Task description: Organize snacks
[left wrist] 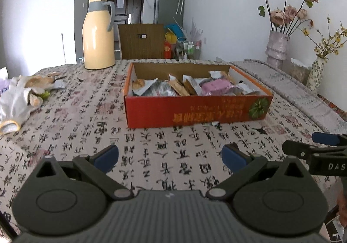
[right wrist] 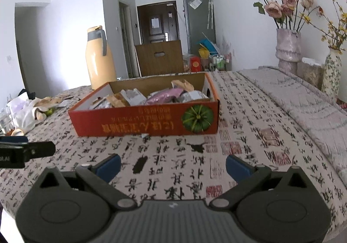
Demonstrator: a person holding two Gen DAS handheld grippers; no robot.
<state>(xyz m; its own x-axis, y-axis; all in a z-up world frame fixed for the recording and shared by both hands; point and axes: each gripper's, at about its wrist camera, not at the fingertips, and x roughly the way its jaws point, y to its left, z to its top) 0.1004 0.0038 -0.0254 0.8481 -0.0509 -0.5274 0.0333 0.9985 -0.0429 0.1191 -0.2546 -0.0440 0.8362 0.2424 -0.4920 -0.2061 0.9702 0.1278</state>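
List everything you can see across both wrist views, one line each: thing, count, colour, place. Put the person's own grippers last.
Snack box: one, red-orange cardboard, table centre.
Snack packets: several, white, brown, one pink, inside box.
Thermos jug: one, cream with grey handle, far left of table.
Wrappers and white bag: a heap, left table edge.
Tablecloth: one, beige with black calligraphy.
Vases: two, pink with dried roses; floral with yellow sprigs, right by wall.
Chair: one, brown, behind table.
Left gripper: open, empty.
Right gripper: open, empty.
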